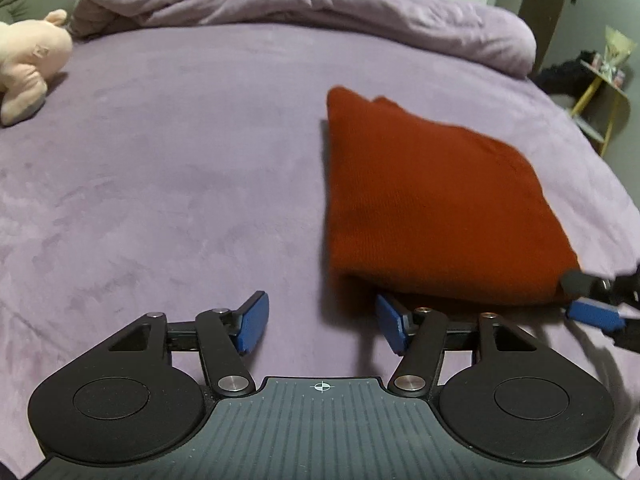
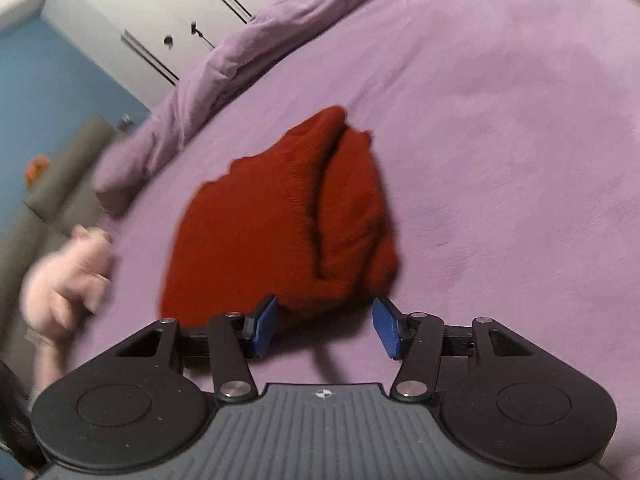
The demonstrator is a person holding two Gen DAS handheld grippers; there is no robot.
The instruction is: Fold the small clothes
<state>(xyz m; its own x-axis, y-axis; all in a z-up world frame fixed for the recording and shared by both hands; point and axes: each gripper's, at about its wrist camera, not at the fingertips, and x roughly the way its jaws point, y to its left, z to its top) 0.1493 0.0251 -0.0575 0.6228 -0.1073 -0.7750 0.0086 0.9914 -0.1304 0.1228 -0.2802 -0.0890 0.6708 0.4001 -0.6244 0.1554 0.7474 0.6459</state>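
Two hand-held grippers, one folded garment, one bed.

Item 1, far left: pink plush toy (image 1: 30,66), lying at the bed's margin, well apart from the work; not part of the task.

Item 2: left hand-held gripper (image 1: 322,326), jaws parted, nothing between the blue pads (image 1: 252,322). Its right-hand pad sits at the near edge of the garment, apparently just under the overhanging fold; contact cannot be confirmed. Judged to be off the cloth, a fold apparently done.

Item 3: red knitted garment (image 1: 424,208), folded into a compact, layered wedge, resting on the purple bed (image 1: 180,168), right of centre in the left view. Layers lie stacked, one edge slightly misaligned, so the bundle probably wants squaring.

Item 4: right hand-held gripper (image 2: 325,326), jaws partly open, empty; the garment (image 2: 288,220) lies just ahead of its pads, unheld. Blurred frame.

Item 5, rear: rolled purple duvet (image 1: 320,4), pushed back, presumably to free the folding area.
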